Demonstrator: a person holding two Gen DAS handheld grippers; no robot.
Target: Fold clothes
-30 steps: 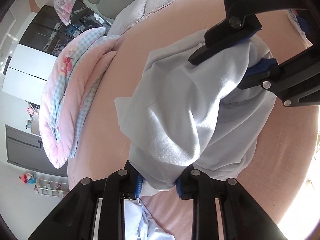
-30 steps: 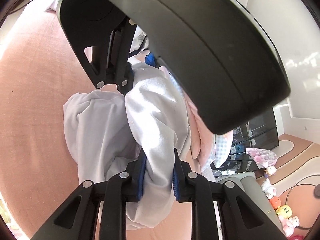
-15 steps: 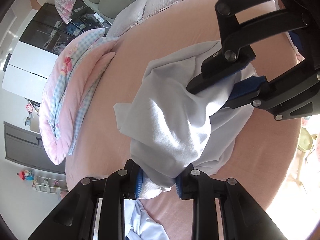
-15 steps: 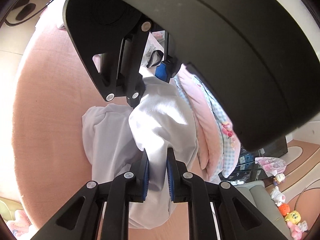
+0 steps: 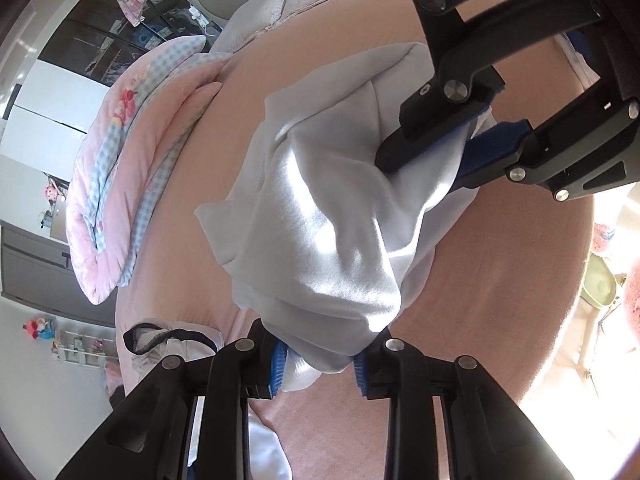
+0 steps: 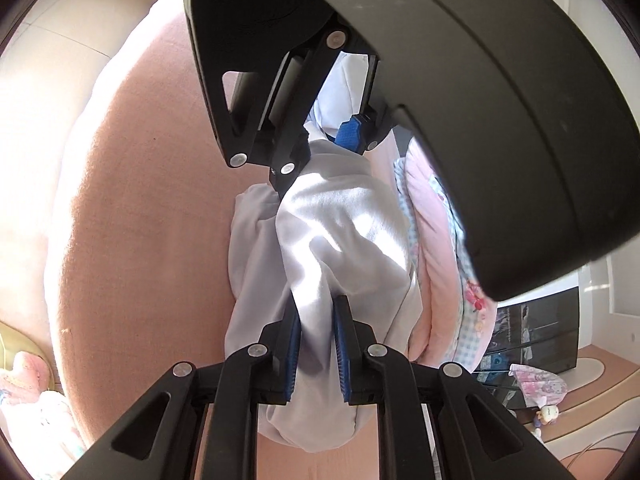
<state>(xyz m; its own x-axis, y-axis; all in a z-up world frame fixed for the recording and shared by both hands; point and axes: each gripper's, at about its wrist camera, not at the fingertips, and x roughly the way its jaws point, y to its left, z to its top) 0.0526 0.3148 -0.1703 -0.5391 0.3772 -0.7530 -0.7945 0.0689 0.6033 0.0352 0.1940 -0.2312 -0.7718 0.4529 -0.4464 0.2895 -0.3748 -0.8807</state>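
While both views show the pale grey garment (image 5: pixel 332 220) bunched between the two tools above the pink bed (image 5: pixel 500 280), each adds something the other lacks. From the left wrist, the left hand-held gripper (image 5: pixel 318 362) has its blue pads closed tight on a fold of the garment, and ahead of it to the right the right hand-held gripper (image 5: pixel 460 148) pinches the far end of the cloth; a pink checked quilt (image 5: pixel 132 184) lies to the left, a second pale garment (image 5: pixel 172 344) sits beside the near fingers, and a white cloth (image 5: pixel 266 452) shows below them. From the right wrist, the right hand-held gripper (image 6: pixel 318 344) is clamped on a narrow ridge of the garment (image 6: pixel 340 240), with the left hand-held gripper (image 6: pixel 320 148) straight ahead, its dark body filling the upper right of the frame; soft toys (image 6: pixel 548 414) stand on the floor at the lower right. Compared with a second ago, the two tools have drawn closer together, the garment hangs more gathered between them, and more of the bed's edge has come into sight.
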